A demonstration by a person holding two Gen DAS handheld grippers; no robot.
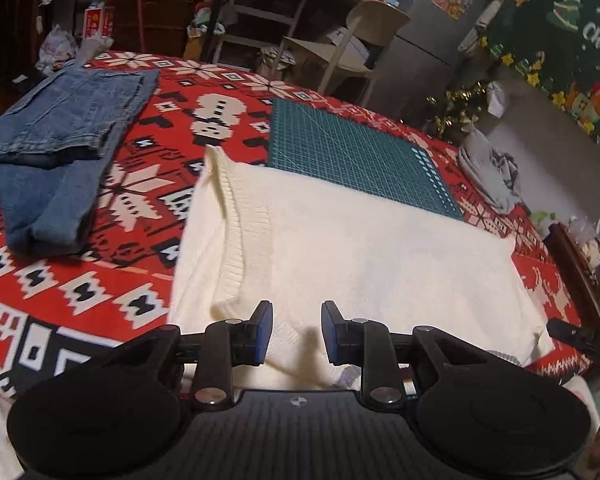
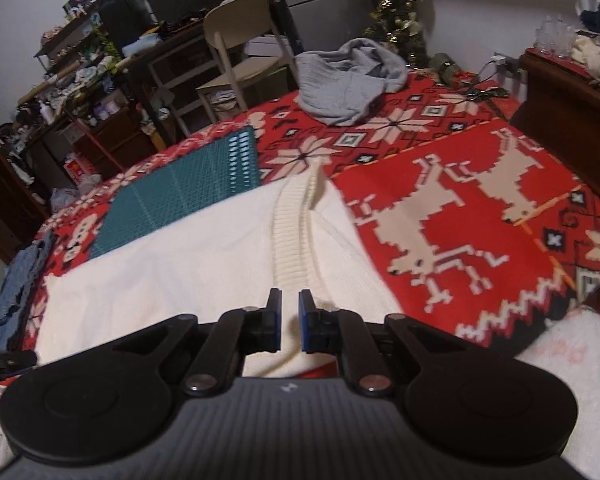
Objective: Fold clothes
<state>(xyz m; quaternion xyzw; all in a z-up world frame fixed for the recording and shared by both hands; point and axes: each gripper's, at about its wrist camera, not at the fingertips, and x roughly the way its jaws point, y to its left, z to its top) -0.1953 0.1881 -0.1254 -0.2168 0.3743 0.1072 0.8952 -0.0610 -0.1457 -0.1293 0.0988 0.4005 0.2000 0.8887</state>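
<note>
A cream knit sweater (image 1: 360, 240) lies flat on the red patterned blanket (image 1: 100, 280), its ribbed band running up its left side. My left gripper (image 1: 298, 328) hovers over the sweater's near edge. It is open, and only flat fabric shows in the gap. In the right wrist view the same sweater (image 2: 180, 248) shows its ribbed band (image 2: 296, 232) straight ahead. My right gripper (image 2: 290, 320) sits just above the near edge with its jaws nearly together. A narrow slit is left, and I see no fabric pinched in it.
Folded blue jeans (image 1: 56, 140) lie at the left of the blanket. A green cutting mat (image 1: 352, 152) lies beyond the sweater, partly under it. A crumpled grey garment (image 2: 340, 84) sits at the far edge. A chair (image 2: 236, 52), cluttered shelves and a wooden headboard (image 2: 560, 112) surround the bed.
</note>
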